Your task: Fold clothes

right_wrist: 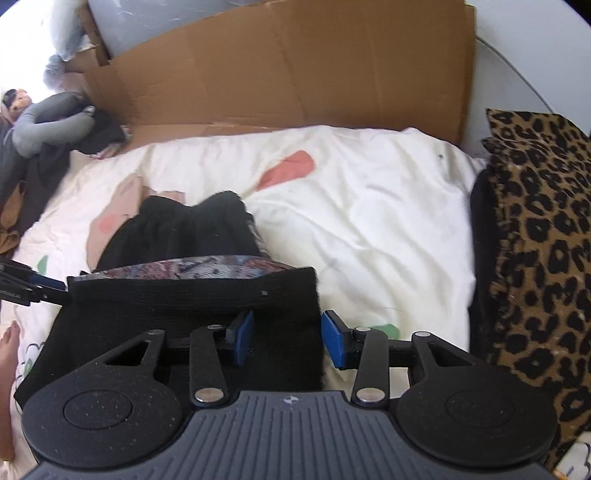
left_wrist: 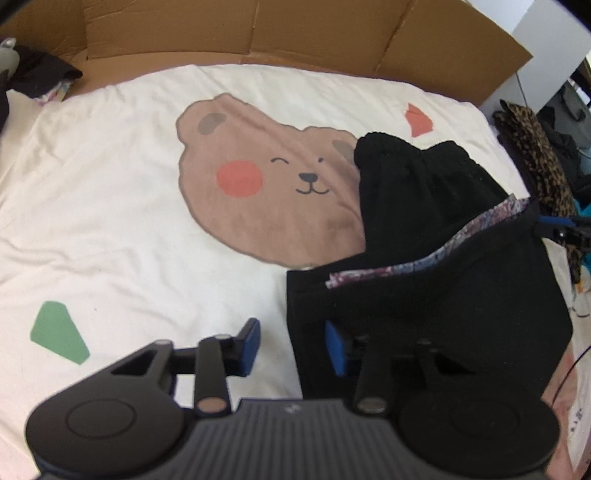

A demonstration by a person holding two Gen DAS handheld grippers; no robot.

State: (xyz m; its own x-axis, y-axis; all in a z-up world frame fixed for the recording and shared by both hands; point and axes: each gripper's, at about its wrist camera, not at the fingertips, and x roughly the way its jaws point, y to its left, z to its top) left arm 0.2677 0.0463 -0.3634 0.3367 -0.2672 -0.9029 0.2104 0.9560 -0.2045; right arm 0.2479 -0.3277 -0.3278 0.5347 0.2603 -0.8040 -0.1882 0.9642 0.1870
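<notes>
Ahead and left of the left hand-held gripper [left_wrist: 293, 341] the bed [left_wrist: 110, 192] lies open up to the cardboard [left_wrist: 258, 33]. The black garment [left_wrist: 424, 236] blocks its right; a leopard-print pile [right_wrist: 535, 240] crowds the right hand-held gripper's [right_wrist: 286, 338] right.

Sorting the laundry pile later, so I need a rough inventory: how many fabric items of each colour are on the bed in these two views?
Black folded garment with patterned lining, straddled by both grippers: 1
Leopard-print brown cloth at the bed's edge: 1
Dark bundle of clothes by the brown cardboard sheet: 1, separate pieces cannot be told
White bear-print bed cover: 1
Total: 4
</notes>
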